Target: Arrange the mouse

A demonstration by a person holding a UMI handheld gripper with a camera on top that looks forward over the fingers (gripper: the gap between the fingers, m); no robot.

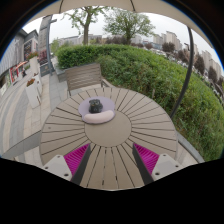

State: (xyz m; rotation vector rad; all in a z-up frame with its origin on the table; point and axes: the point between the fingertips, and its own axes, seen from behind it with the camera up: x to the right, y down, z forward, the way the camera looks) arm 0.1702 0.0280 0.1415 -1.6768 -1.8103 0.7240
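A small dark mouse (95, 105) rests on a pale round dish-like pad (98, 114) at the far side of a round wooden slatted table (120, 135). My gripper (112, 160) hangs over the near part of the table, well short of the mouse. Its two fingers, with magenta pads (76, 157), stand wide apart with only bare table slats between them. Nothing is held.
A wooden bench (83, 77) stands just beyond the table. A green hedge (150, 70) runs behind and to the right, with a thin dark pole (183, 75) leaning at the right. Paved ground (20, 110) lies to the left, buildings and trees beyond.
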